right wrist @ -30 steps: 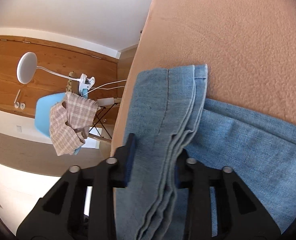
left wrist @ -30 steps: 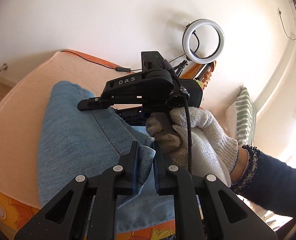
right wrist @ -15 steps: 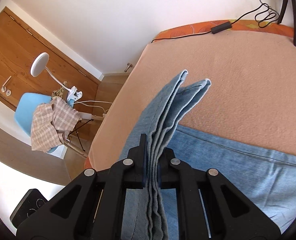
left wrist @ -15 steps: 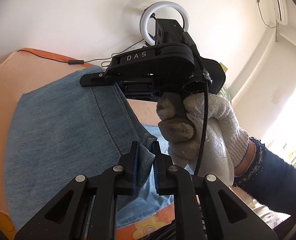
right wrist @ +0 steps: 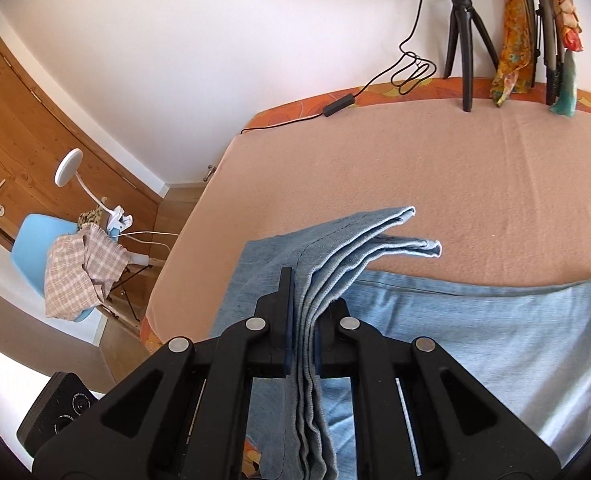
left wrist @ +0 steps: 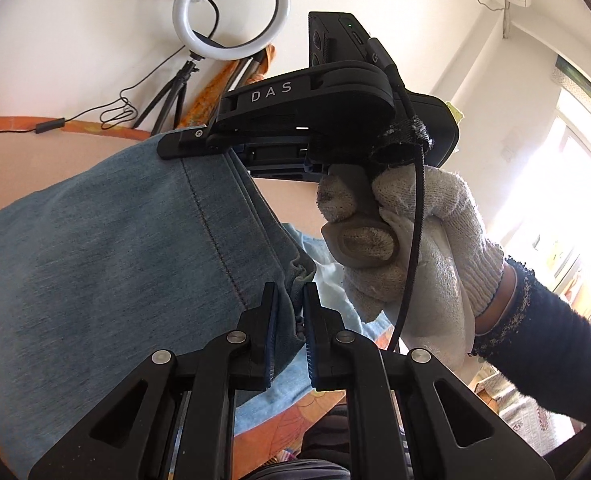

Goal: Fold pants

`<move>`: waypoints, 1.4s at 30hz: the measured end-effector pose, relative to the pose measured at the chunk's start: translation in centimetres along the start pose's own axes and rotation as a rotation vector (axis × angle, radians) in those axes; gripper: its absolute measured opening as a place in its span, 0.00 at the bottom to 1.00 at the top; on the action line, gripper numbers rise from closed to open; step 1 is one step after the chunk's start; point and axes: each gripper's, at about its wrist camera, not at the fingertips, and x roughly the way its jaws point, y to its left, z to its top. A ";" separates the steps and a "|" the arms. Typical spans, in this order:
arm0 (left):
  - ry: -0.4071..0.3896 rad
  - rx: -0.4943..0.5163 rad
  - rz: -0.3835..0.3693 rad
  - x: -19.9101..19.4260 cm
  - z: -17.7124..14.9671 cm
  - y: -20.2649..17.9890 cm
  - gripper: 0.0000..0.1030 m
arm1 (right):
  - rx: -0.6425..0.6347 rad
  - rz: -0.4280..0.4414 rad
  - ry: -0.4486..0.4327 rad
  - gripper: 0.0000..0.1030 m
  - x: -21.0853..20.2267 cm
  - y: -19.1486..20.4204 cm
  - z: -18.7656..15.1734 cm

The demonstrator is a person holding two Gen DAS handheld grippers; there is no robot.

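Left wrist view: the left gripper pinches the pants (blue denim). The right gripper clamps stacked hem layers above the blanket.

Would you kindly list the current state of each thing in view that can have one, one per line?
left gripper: shut on the denim edge.
right gripper: shut on stacked denim layers.
pants: partly folded, pinched ends lifted, the rest lying on the blanket.
ring light: on.
blanket: spread flat.
checked cloth: draped over the blue chair.
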 end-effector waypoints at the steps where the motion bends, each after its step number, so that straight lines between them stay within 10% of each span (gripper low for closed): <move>1: 0.007 0.008 -0.010 -0.2 -0.7 -0.2 0.10 | 0.002 -0.011 -0.007 0.08 -0.8 -0.6 -0.2; 33: 0.279 0.289 -0.340 20.9 1.1 -18.3 0.09 | 0.176 -0.387 -0.187 0.08 -26.6 -21.6 -7.3; 42: 0.340 0.268 -0.294 20.9 0.9 -16.5 0.09 | 0.281 -0.397 -0.131 0.08 -25.6 -30.4 -12.6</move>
